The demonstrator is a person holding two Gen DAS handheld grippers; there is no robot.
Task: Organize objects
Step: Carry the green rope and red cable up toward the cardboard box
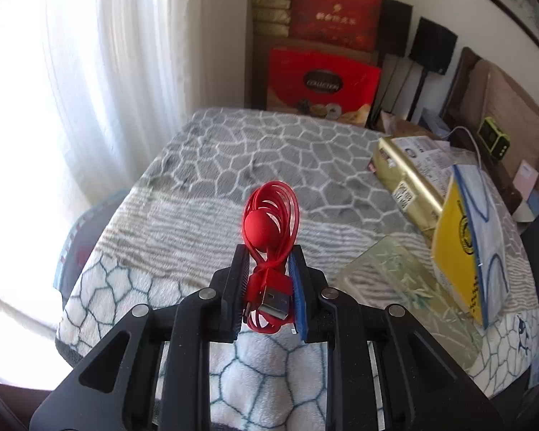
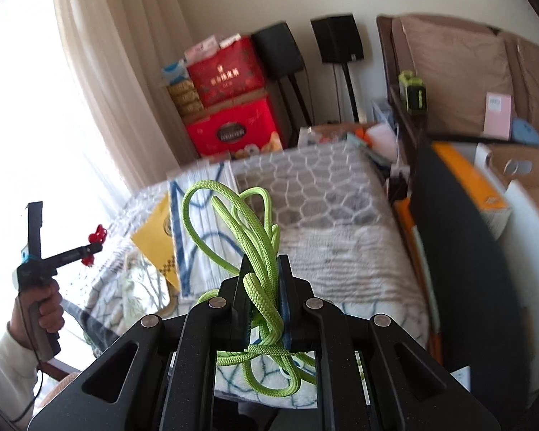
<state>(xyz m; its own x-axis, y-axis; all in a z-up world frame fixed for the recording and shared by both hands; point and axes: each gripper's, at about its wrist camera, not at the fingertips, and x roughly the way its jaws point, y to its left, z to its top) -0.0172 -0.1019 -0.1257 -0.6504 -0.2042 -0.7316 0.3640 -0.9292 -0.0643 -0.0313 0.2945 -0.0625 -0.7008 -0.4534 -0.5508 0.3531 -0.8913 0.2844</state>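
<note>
We see the bed (image 1: 233,151) with its patterned blanket below both tongs. Our right tongs (image 2: 264,280) are closed on a green rope (image 2: 233,215), held above the bed. Our left tongs (image 1: 269,276) clamp a coiled red cable (image 1: 273,212), also in the air.

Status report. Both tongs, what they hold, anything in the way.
Left tongs shut on red cable, held above bed. Right tongs shut on green cord. Clear tray open ahead; nothing blocking.
</note>
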